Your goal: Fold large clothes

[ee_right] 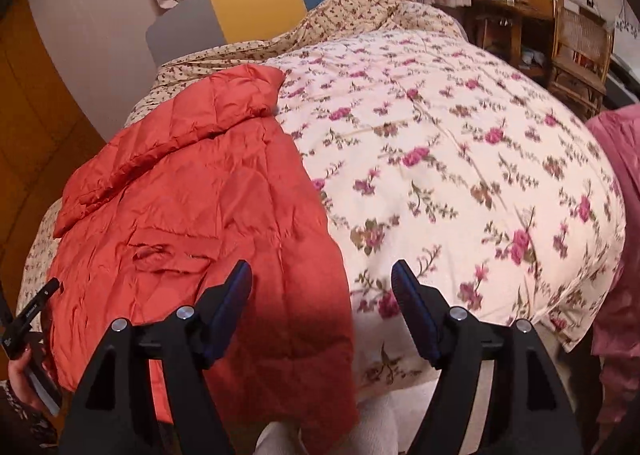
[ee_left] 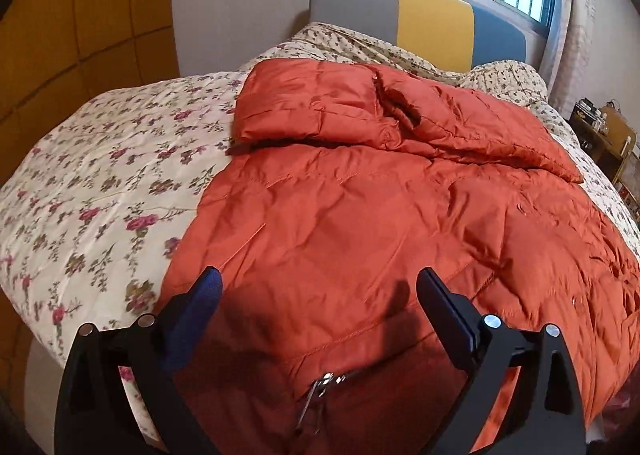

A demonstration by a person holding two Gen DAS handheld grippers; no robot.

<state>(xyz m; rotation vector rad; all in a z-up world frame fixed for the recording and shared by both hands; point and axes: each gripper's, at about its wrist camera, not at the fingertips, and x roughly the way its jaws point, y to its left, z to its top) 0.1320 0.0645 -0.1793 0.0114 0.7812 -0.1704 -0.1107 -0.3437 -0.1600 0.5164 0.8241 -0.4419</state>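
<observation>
Lying flat near the foot edge of the bed (ee_right: pixel 460 127), the orange coat (ee_left: pixel 360 223) has one sleeve folded across its top. The left gripper (ee_left: pixel 320 287) and right gripper (ee_right: pixel 322 279) both hang wide apart, holding nothing. The bottom half is not folded up yet.

The orange jacket (ee_left: pixel 360 215) is made of thin quilted cloth with a faint sheen, puffed and finely creased. Its zipper pull (ee_left: pixel 320 387) is of bright metal. Under the jacket, the floral bedspread (ee_left: pixel 100 195) is seen as soft, matt, stitched cloth. Beyond the jacket, the headboard (ee_left: pixel 436 23) is covered in smooth matt fabric. The left gripper (ee_left: pixel 320 287) is built of matt black plastic with shiny metal pins, and its finger pads (ee_left: pixel 208 295) are faced in dull blue material.
</observation>
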